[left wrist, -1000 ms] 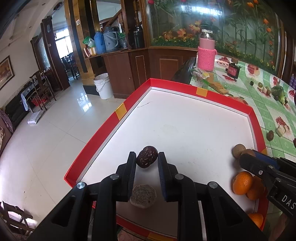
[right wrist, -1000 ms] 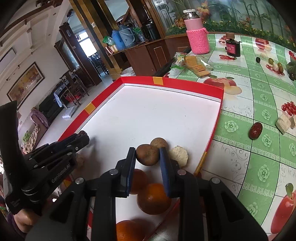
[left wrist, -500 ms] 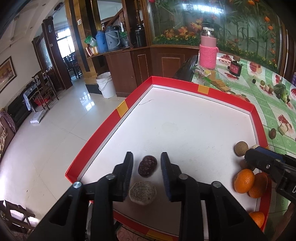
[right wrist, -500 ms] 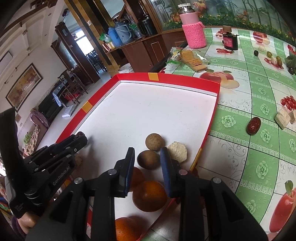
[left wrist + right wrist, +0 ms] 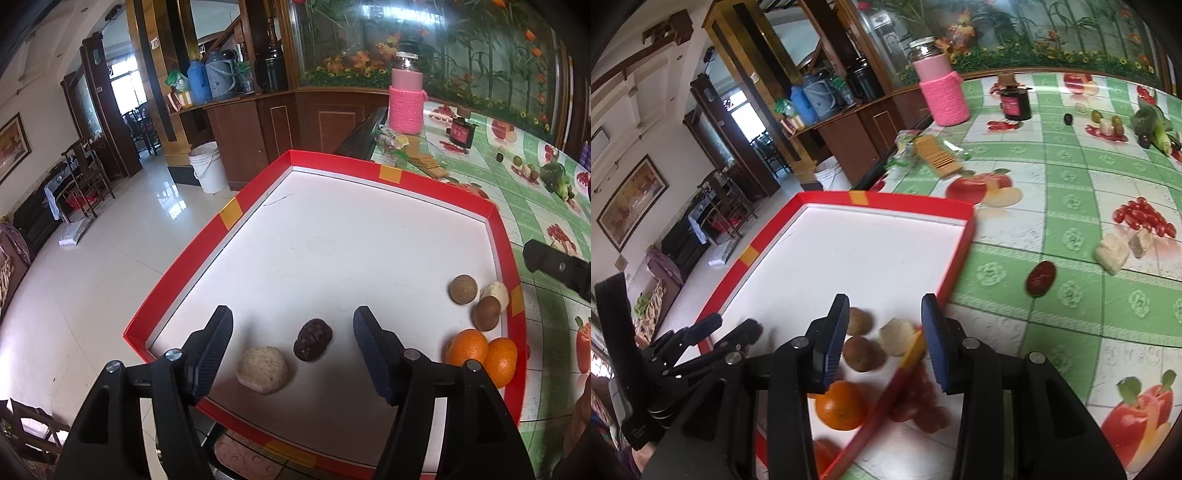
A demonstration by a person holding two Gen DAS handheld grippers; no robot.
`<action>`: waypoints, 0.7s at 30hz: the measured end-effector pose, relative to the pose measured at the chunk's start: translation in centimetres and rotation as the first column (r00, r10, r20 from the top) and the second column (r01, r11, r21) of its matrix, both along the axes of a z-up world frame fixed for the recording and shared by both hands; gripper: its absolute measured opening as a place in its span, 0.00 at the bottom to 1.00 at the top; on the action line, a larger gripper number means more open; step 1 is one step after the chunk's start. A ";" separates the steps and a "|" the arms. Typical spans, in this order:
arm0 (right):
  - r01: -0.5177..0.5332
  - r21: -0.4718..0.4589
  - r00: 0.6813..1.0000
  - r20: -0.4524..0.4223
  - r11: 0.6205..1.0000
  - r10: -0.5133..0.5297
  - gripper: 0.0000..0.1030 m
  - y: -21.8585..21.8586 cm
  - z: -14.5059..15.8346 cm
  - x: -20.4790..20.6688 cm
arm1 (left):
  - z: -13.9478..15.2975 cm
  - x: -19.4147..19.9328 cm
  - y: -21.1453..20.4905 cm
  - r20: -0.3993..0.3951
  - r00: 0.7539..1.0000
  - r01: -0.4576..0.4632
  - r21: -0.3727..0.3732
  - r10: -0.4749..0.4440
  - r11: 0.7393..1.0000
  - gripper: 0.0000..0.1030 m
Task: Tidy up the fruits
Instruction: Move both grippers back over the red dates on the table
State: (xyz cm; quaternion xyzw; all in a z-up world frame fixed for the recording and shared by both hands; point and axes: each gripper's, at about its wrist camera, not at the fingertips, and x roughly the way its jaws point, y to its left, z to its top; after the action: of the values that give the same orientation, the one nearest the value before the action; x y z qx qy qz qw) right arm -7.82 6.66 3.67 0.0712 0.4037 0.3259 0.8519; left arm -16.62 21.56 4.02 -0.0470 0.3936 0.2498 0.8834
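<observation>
A red-rimmed white tray lies on the table. My left gripper hovers over its near left corner, and its jaws are opening. A dark wrinkled fruit rests on the tray between them, untouched, beside a pale round fruit. My right gripper is over the tray's right edge, and its jaws are also opening. A brown fruit lies free below it, next to another brown fruit, a pale piece and an orange. A dark red fruit sits on the tablecloth outside the tray.
Pale chunks lie on the green fruit-print tablecloth. Farther back stand a pink-sleeved jar, a dark jar and a stack of crackers. Left of the tray the table ends above a tiled floor.
My left gripper let go of the dark fruit, which now lies on the tray, and its jaws spread wide. My right gripper released the brown fruit and shifted right over the tray's edge.
</observation>
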 end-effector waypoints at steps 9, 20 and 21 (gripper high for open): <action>0.135 0.027 0.991 0.018 0.990 -0.136 0.41 -6.7 0.6 3.3 | 1.9 1.2 -4.1 0.018 0.996 0.084 0.016 -0.085 0.996 0.68; 0.342 0.076 0.940 -0.020 0.937 -0.341 0.41 -19.9 1.2 5.4 | 3.4 5.8 -12.8 -0.002 0.955 0.297 0.034 -0.297 0.954 0.70; 0.354 0.074 0.935 -0.024 0.932 -0.353 0.41 -20.8 1.1 5.5 | 3.4 6.4 -13.8 -0.006 0.947 0.321 0.039 -0.321 0.946 0.70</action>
State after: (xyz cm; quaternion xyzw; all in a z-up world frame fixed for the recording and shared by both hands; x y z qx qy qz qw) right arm -2.29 -14.16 4.79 0.1770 0.3757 0.1825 0.8912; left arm -10.18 7.78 7.44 0.0352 0.3908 0.1103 0.9132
